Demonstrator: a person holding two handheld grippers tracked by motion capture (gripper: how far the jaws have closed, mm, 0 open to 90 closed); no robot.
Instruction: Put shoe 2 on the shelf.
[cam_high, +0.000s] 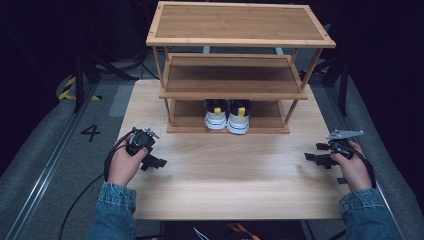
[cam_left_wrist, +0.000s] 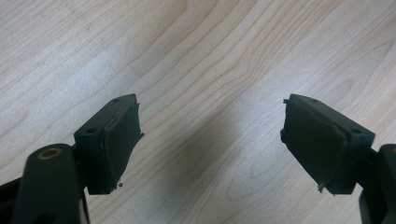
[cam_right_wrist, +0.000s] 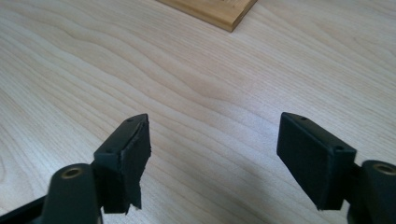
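The room around you is dark, and the pale wooden counter (cam_high: 225, 165) stands lit in the middle of it, with a three-tier bamboo shoe rack (cam_high: 235, 70) set at its far side. Your left gripper (cam_high: 156, 162) rests low over the counter's left part, jaws spread wide with nothing but bare wood grain between them. Your right gripper (cam_high: 316, 156) sits near the right edge, its jaws likewise wide apart and empty, pointing inward across the counter; from its own view a corner of the rack's base (cam_right_wrist: 212, 11) shows ahead. Both are well apart from each other and from the rack, which looks like a resting pose with your hands parked clear. Further out, a pair of white sneakers (cam_high: 227, 117) with yellow heel tabs stands side by side on the rack's bottom shelf, heels toward you, roughly centred. That placement suggests they are stowed neatly, and the heels facing you would leave them easy to reach. The middle and top shelves hold nothing.
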